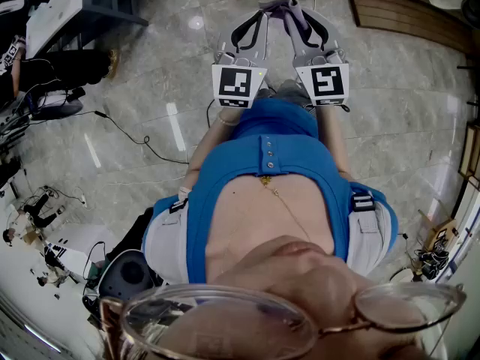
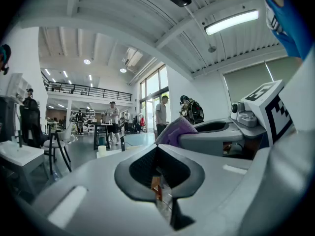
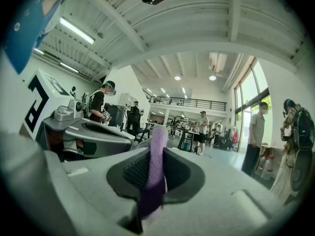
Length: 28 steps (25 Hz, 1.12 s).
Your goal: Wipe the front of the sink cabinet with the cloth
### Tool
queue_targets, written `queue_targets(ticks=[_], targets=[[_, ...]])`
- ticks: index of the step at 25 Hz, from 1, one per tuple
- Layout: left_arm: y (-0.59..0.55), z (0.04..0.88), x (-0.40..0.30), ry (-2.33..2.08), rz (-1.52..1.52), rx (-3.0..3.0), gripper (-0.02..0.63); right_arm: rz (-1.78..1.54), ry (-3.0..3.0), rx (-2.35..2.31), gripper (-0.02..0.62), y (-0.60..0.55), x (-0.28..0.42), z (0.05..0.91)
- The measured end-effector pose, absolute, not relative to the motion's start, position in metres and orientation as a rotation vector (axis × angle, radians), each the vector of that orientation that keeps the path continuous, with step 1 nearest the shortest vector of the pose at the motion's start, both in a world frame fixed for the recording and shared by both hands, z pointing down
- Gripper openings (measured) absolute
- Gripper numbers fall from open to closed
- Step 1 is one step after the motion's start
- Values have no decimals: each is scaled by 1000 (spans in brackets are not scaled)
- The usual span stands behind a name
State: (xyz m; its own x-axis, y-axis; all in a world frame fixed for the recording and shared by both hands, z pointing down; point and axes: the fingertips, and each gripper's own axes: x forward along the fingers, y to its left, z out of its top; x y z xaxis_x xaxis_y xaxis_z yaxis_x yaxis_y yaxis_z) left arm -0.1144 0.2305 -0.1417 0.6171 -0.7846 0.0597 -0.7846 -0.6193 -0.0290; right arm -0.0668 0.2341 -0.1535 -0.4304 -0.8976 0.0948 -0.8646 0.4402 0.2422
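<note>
In the head view both grippers are held out in front of the person's body, above a grey marble floor (image 1: 150, 96). My right gripper (image 1: 294, 12) is shut on a purple cloth (image 1: 278, 6). In the right gripper view the cloth (image 3: 156, 146) stands as a folded strip pinched between the jaws. My left gripper (image 1: 262, 15) is close beside it, shut with nothing between its jaws (image 2: 158, 149). In the left gripper view the cloth (image 2: 176, 131) shows at the tip of the right gripper. No sink cabinet can be made out in any view.
The room is a large open hall. Several people (image 2: 161, 114) stand around tables (image 2: 103, 132) further off. A white counter (image 2: 17, 154) and a stool (image 2: 55, 149) are at the left. Cables (image 1: 127, 130) trail across the floor, and wooden panels (image 1: 405, 10) lie at the top right.
</note>
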Motion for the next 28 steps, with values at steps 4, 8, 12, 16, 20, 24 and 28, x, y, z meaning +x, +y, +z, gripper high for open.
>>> queue_targets(ticks=[4,8,12,16,20,24,28], targets=[[222,-143,-118,1372,-91,-2827,2,-232,-2513,1557,55,226,-71,-157],[212,-139,-124,1396,-83,-2825,2,-186,-2514,1557,57,215,-70,-149],[199,-131,-126,1407,-101,-2838,2,-152,-2497,1561,57,201,-63,-141],[176,-129,-123,1419,-113,-2838,2,-127,-2490,1563,57,179,-56,-135],[141,-122,-125,1460,-131,-2830,2,-104,-2488,1564,57,143,-47,-130],[86,-114,-129,1534,-160,-2788,2,-98,-2489,1553,57,82,-34,-122],[14,-107,-127,1596,-166,-2759,2,-82,-2484,1514,57,6,-19,-112]])
